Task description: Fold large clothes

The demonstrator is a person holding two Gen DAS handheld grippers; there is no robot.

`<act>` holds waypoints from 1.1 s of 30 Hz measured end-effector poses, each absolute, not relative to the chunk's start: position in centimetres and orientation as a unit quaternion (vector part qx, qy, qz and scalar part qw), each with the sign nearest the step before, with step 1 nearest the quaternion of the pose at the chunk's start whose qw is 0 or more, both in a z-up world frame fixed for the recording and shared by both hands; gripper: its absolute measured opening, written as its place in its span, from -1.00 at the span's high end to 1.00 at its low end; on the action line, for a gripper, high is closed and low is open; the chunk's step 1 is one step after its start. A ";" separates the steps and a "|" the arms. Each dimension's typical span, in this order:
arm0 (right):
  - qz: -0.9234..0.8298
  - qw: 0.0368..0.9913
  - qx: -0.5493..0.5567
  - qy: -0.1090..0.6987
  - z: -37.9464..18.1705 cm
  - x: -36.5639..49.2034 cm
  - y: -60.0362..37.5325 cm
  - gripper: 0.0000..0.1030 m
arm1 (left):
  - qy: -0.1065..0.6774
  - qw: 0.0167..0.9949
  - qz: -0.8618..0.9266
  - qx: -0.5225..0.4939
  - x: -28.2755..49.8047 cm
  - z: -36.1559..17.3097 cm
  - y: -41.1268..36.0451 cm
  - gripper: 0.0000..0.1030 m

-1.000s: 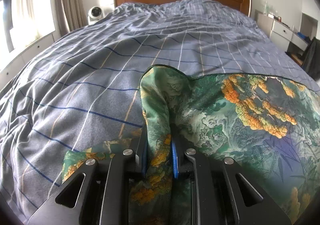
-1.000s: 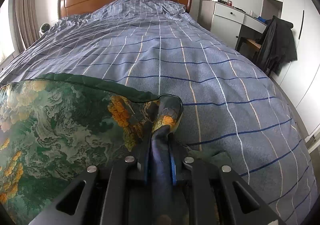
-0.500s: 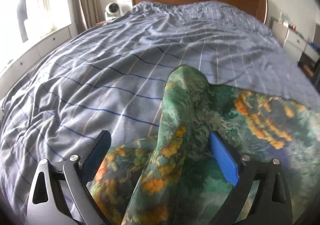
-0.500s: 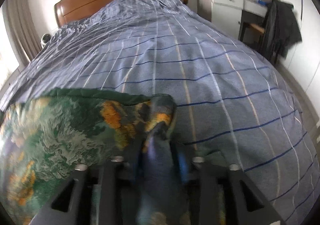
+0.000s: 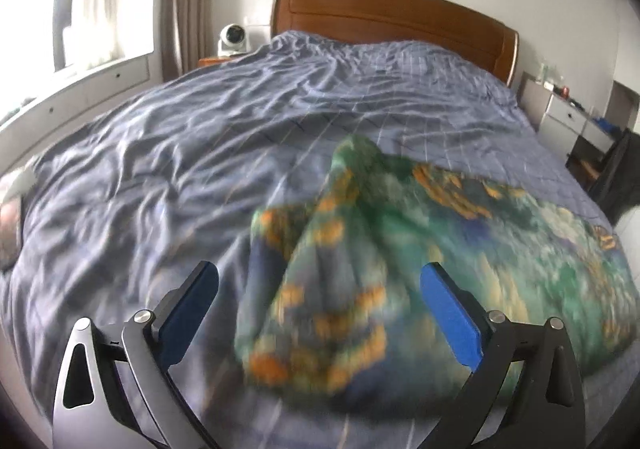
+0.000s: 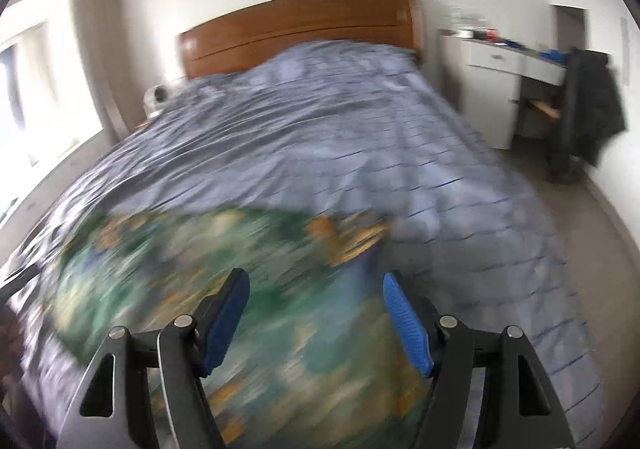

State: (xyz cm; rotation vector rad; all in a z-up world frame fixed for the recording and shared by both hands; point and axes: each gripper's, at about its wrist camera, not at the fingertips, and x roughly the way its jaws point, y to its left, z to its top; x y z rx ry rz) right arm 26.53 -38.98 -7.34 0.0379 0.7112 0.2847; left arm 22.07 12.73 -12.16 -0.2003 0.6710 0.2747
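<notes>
On the checked bedspread (image 5: 168,153), green patterned garment (image 5: 400,249), both grippers' jaws released, no legible writing.

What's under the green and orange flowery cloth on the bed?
The green and orange patterned cloth lies on the wrinkled blue-grey checked bedcover, which shows all around it. Whatever sits directly beneath the cloth's raised hump is covered, so it cannot be seen.

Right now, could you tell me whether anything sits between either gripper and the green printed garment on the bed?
Nothing visible does. The green printed garment lies directly ahead of the left gripper and the right gripper, both with jaws that have just been opening and pads clear of the fabric. Only the blue checked bedspread surrounds it.
</notes>
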 end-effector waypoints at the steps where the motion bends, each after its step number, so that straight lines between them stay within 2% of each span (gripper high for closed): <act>1: 0.153 0.923 0.015 0.352 -8.0 25.4 -38.1 -0.38 | 0.330 0.929 0.135 -0.096 21.5 -12.4 12.4 -0.96; 4: 0.169 0.911 -0.007 0.377 -10.7 23.9 -36.7 -0.38 | 0.338 0.929 0.133 -0.079 20.1 -13.0 11.2 -0.96; 8: 0.103 0.910 -0.025 0.401 -13.8 23.5 -37.5 -0.38 | 0.347 0.929 0.116 -0.051 18.8 -12.9 9.9 -0.96; 14: 0.043 0.921 0.041 0.385 -12.7 21.5 -41.3 -0.38 | 0.361 0.929 0.079 -0.029 17.1 -12.9 7.7 -0.96; 22: 0.056 0.933 0.018 0.354 -11.5 16.6 -40.5 -0.38 | 0.381 0.924 0.028 -0.002 16.6 -13.6 4.0 -0.96; 33: 0.081 0.931 0.034 0.354 -12.1 15.0 -38.6 -0.38 | 0.399 0.917 -0.027 0.004 17.2 -13.3 1.1 -0.96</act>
